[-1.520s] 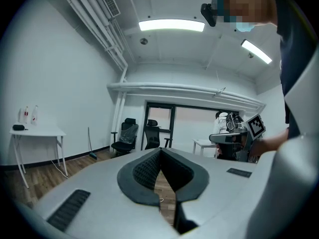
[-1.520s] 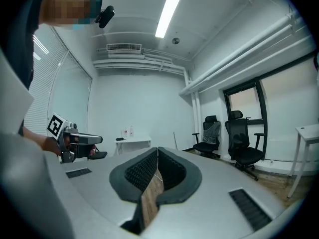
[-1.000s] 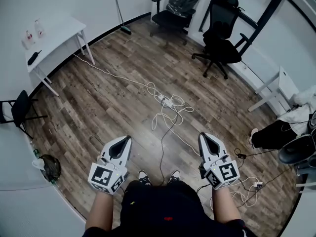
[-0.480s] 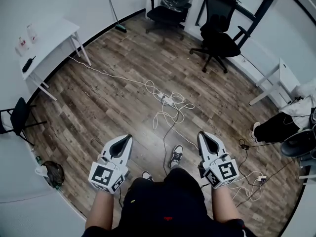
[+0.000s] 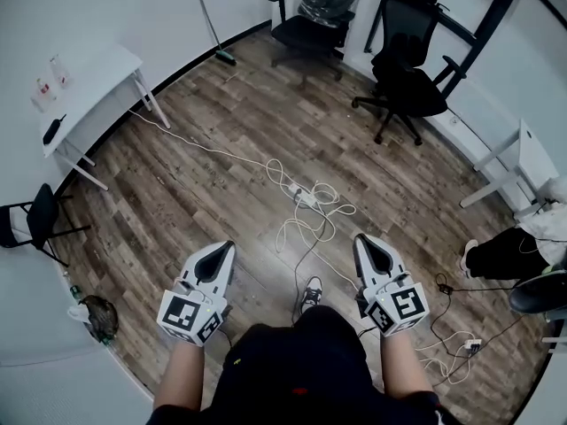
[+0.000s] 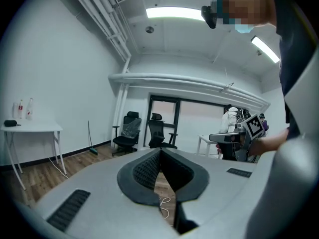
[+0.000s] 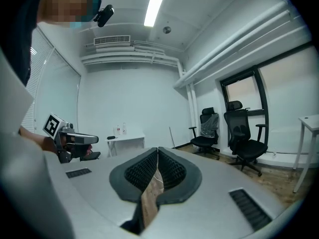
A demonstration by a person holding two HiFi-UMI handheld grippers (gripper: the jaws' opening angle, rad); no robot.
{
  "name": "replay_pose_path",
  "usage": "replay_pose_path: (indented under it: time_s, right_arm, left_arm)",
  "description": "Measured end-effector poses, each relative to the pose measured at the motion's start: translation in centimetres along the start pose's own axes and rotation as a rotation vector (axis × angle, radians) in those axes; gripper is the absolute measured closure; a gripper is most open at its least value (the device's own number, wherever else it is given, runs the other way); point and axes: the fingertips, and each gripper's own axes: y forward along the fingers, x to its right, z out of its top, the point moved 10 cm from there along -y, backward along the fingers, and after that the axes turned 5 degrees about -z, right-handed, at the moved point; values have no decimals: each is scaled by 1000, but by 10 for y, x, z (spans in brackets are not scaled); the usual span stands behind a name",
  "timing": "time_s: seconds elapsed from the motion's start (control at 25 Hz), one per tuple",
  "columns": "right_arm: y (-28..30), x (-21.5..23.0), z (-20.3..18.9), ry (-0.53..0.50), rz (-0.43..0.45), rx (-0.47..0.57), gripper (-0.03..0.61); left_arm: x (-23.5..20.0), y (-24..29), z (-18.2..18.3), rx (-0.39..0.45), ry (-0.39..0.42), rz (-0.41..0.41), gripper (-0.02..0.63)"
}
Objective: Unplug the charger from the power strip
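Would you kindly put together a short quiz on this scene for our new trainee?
1. True or false: the power strip lies on the floor ahead of the left hand-held gripper and the right hand-held gripper, and neither touches it.
2. What is between the right hand-held gripper's jaws? A) a charger B) a white cable C) nothing; the jaws are together.
3. Fill the blank: in the head view, the white table stands at the picture's ____ side.

Key: 1 true; 2 C; 3 left.
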Motion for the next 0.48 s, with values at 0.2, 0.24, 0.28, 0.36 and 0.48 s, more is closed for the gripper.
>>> replay_pose_path:
  time_s: [0.2, 0.24, 0.28, 0.36, 0.48]
  right_arm:
    - [31, 82, 11, 15, 21, -16, 555]
    - [36, 97, 12, 19, 25, -20, 555]
    - [42, 111, 13, 23, 30, -25, 555]
    - [52, 135, 13, 29, 44, -34, 555]
    - [65, 167, 10, 32, 53, -45, 555]
  left_arm:
    - [8, 87, 20, -8, -16, 22, 594]
    - [10, 103, 23, -11, -17, 22, 594]
    - [11, 118, 26, -13, -15, 22, 595]
    - [13, 144, 30, -19, -7, 31, 594]
    - [14, 177, 35, -33, -2, 47, 594]
